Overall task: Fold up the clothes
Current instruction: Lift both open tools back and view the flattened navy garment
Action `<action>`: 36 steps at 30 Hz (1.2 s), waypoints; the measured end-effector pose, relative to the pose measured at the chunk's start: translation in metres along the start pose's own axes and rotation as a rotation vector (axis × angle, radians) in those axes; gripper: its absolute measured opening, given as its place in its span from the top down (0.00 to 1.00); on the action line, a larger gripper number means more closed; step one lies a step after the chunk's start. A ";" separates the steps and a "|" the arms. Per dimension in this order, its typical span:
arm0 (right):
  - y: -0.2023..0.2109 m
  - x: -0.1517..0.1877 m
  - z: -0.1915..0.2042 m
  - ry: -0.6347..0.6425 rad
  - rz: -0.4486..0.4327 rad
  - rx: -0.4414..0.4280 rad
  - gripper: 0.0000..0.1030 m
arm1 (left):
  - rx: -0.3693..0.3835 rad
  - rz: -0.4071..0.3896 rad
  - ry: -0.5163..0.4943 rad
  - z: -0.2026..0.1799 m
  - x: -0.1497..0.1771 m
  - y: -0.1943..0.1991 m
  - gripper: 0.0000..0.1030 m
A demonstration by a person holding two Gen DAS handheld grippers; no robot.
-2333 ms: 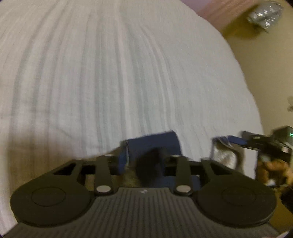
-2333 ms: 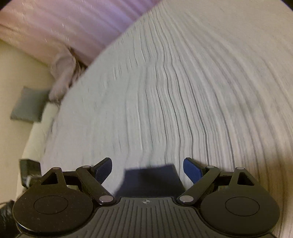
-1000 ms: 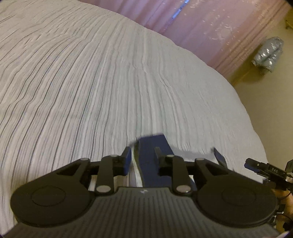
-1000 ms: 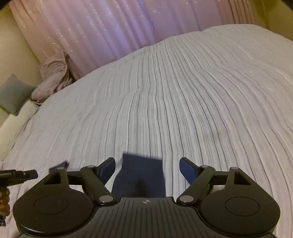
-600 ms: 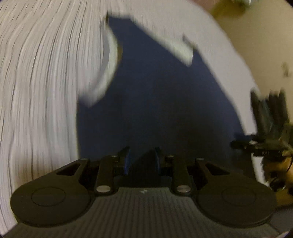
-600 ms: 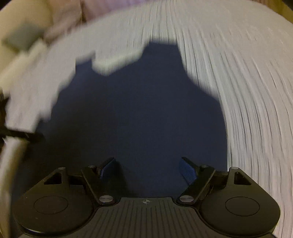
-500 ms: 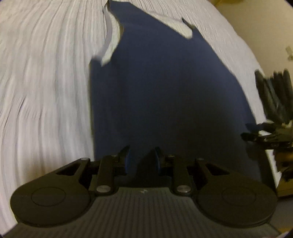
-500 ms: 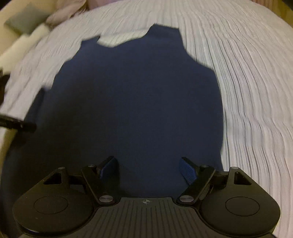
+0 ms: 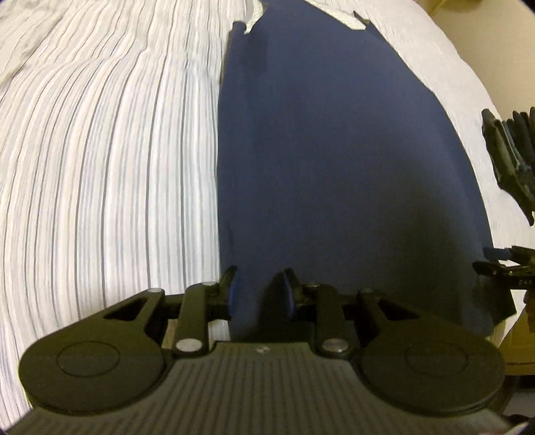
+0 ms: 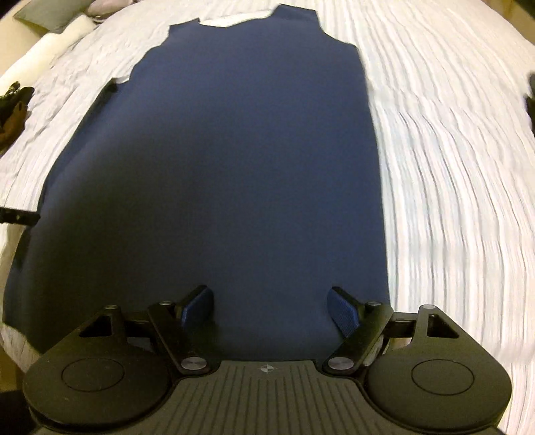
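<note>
Item 1: dark navy sleeveless garment, smooth fabric, laid flat and lengthwise on the bed. In the right wrist view it fills the centre of the frame, neck opening and shoulder straps at the top edge, hem at the bottom under the tool. In the left wrist view it occupies the centre and right of the frame.

Item 2: bed cover, white with thin grey stripes, ribbed, lying under the garment and exposed on both sides of it.

Item 3: left tool, black with blue pads, lower centre of the left wrist view. Its fingers stand close together with a raised fold of the garment's near edge pinched between them.

Item 4: right tool, black with blue ribbed pads, lower centre of the right wrist view. Its fingers are spread wide above the garment's hem; the pads press on nothing.

Item 5: grey cushion, upper left corner of the right wrist view, beyond the bed.
</note>
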State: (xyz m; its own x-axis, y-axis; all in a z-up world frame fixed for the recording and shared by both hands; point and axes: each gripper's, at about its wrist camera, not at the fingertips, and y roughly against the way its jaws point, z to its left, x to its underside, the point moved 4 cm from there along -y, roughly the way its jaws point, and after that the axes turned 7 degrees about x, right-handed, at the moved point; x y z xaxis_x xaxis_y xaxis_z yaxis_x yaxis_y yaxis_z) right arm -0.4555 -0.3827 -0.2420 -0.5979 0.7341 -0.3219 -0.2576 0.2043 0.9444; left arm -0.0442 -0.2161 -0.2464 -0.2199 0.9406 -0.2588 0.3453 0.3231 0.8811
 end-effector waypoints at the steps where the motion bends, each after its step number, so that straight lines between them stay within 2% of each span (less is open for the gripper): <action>1: 0.002 0.008 0.000 -0.006 0.017 0.007 0.23 | -0.005 0.010 -0.011 -0.002 0.007 0.002 0.78; 3: 0.007 0.022 0.001 -0.014 0.049 0.024 0.22 | -0.020 0.038 -0.049 -0.006 0.019 0.006 0.77; 10: 0.044 0.055 0.019 -0.116 0.058 0.134 0.22 | -0.030 0.085 -0.208 -0.007 0.060 0.038 0.69; 16: 0.082 0.078 0.050 -0.206 0.055 0.151 0.22 | -0.058 0.096 -0.362 -0.003 0.098 0.077 0.65; 20: 0.101 0.080 0.072 -0.193 0.056 0.159 0.22 | -0.071 0.107 -0.485 -0.017 0.121 0.094 0.63; 24: 0.115 0.074 0.085 -0.165 0.055 0.154 0.22 | -0.059 0.117 -0.548 -0.043 0.129 0.097 0.62; 31: 0.111 0.089 0.085 -0.119 0.074 0.131 0.22 | -0.074 0.089 -0.553 -0.090 0.104 0.077 0.57; 36: 0.110 0.095 0.080 -0.089 0.091 0.110 0.22 | -0.104 0.075 -0.512 -0.107 0.112 0.065 0.55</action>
State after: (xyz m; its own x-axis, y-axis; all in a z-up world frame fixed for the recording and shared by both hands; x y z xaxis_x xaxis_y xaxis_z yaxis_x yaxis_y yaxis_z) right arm -0.4795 -0.2389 -0.1636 -0.5439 0.8064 -0.2324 -0.1176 0.2009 0.9725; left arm -0.1441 -0.1004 -0.1756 0.2848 0.8996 -0.3312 0.2453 0.2656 0.9324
